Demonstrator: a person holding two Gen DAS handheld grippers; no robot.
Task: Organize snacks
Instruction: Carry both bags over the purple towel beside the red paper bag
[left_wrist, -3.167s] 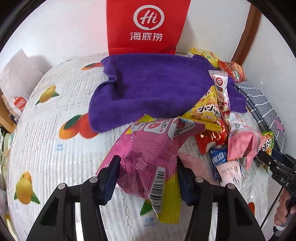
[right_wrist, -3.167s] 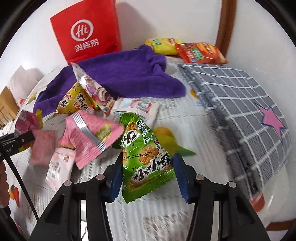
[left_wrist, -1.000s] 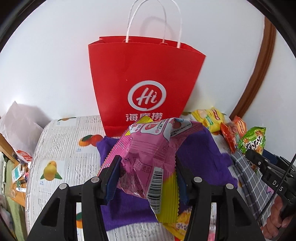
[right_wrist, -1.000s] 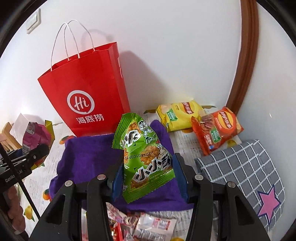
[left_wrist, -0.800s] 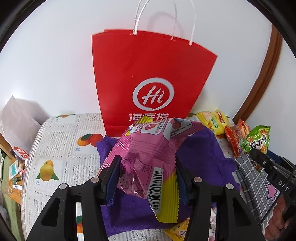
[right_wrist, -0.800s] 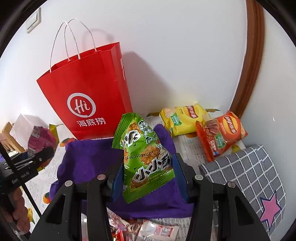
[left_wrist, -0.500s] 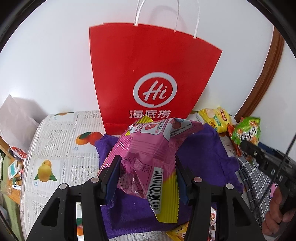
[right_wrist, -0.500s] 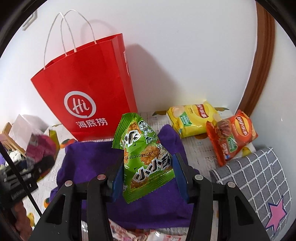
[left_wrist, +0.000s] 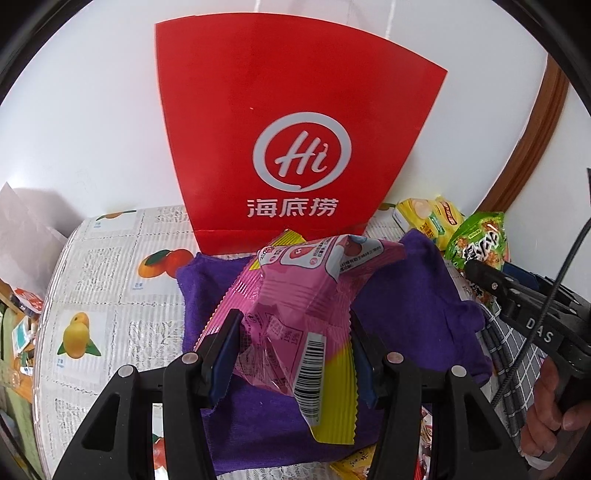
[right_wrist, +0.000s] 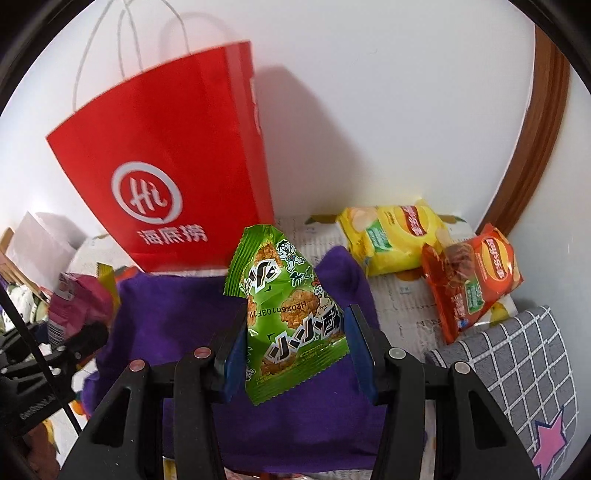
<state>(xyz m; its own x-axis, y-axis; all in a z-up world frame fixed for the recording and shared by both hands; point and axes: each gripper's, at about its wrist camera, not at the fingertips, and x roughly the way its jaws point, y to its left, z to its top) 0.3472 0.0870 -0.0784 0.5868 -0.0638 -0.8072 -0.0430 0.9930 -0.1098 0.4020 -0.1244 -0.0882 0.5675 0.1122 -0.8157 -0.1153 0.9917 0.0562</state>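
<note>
My left gripper (left_wrist: 295, 354) is shut on a pink snack packet (left_wrist: 295, 295) with a yellow end and a barcode, held above the purple cloth (left_wrist: 417, 314). My right gripper (right_wrist: 299, 354) is shut on a green snack packet (right_wrist: 288, 310), also over the purple cloth (right_wrist: 177, 317). A red paper bag (left_wrist: 291, 122) with a white "Hi" logo stands against the wall just behind the cloth; in the right wrist view the red paper bag (right_wrist: 166, 166) is at upper left. The green packet (left_wrist: 480, 240) and right gripper show at the right of the left wrist view.
A yellow chip bag (right_wrist: 391, 236) and an orange chip bag (right_wrist: 472, 280) lie by the back wall. A grey checked cushion (right_wrist: 517, 369) with a pink star sits at right. The fruit-print tablecloth (left_wrist: 103, 295) covers the table. More packets lie at the near edge.
Both grippers have moved closer to the red bag and lower, each keeping its packet. The right gripper has come nearer to the left one.
</note>
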